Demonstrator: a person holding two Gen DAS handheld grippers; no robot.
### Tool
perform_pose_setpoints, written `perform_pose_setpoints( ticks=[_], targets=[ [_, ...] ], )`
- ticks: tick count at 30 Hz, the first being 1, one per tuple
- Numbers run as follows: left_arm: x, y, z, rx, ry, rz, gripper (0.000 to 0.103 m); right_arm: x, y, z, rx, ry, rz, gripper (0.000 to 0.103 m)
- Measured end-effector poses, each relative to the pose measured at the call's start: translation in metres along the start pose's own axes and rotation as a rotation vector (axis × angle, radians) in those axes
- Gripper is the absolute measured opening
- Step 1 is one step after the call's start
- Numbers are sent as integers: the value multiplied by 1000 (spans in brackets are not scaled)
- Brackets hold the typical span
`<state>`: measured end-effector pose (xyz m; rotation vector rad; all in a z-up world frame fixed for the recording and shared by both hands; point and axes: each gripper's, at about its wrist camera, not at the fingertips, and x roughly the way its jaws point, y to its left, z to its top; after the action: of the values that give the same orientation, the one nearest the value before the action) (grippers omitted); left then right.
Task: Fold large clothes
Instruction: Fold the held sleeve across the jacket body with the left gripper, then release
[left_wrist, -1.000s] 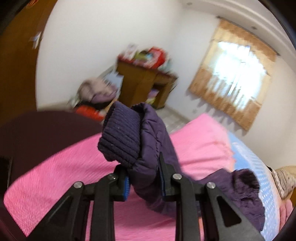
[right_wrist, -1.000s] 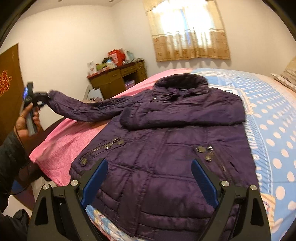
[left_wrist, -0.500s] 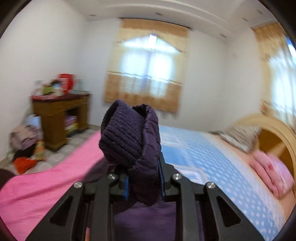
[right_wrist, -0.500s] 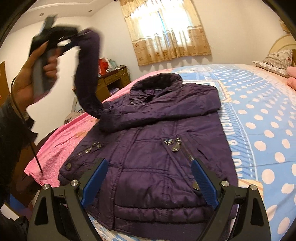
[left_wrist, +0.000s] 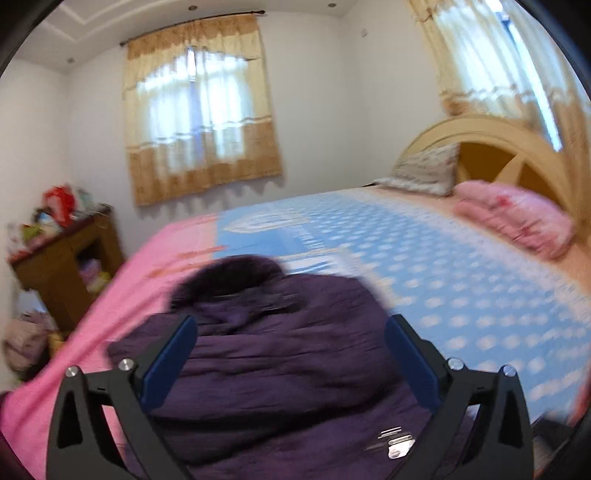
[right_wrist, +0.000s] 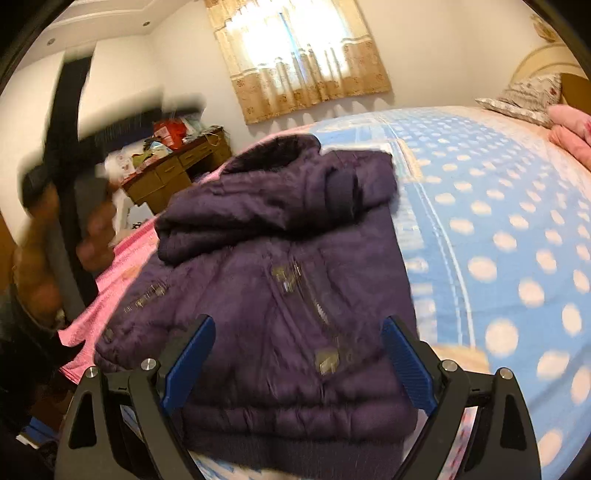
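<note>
A dark purple padded jacket (right_wrist: 280, 266) lies front up on the bed, both sleeves folded across its chest, collar toward the window. It also fills the lower left wrist view (left_wrist: 280, 369). My left gripper (left_wrist: 291, 354) is open and empty just above the jacket's chest. It also shows, blurred, at the left of the right wrist view (right_wrist: 70, 155), held in a hand. My right gripper (right_wrist: 297, 354) is open and empty over the jacket's hem.
The bed has a pink blanket (left_wrist: 122, 295) on its left side and a blue dotted sheet (right_wrist: 498, 229) on its right. Pillows (left_wrist: 513, 214) lie by the wooden headboard (left_wrist: 517, 147). A cluttered wooden desk (right_wrist: 173, 173) stands by the wall near the curtained window.
My left gripper carried the left sleeve over the jacket's chest, let it go and opened. The sleeve now lies folded across the chest. My right gripper stayed open and moved closer to the hem.
</note>
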<state>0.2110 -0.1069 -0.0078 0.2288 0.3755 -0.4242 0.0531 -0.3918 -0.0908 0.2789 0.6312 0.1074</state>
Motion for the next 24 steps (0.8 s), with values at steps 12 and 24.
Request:
perform_pose_setpoints(
  ticks=[12, 24],
  targets=[
    [107, 143, -53, -160, 265, 366, 103, 153, -57, 100, 272, 203, 24, 50],
    [108, 125, -63, -79, 254, 347, 103, 116, -53, 103, 98, 118, -129, 19]
  ],
)
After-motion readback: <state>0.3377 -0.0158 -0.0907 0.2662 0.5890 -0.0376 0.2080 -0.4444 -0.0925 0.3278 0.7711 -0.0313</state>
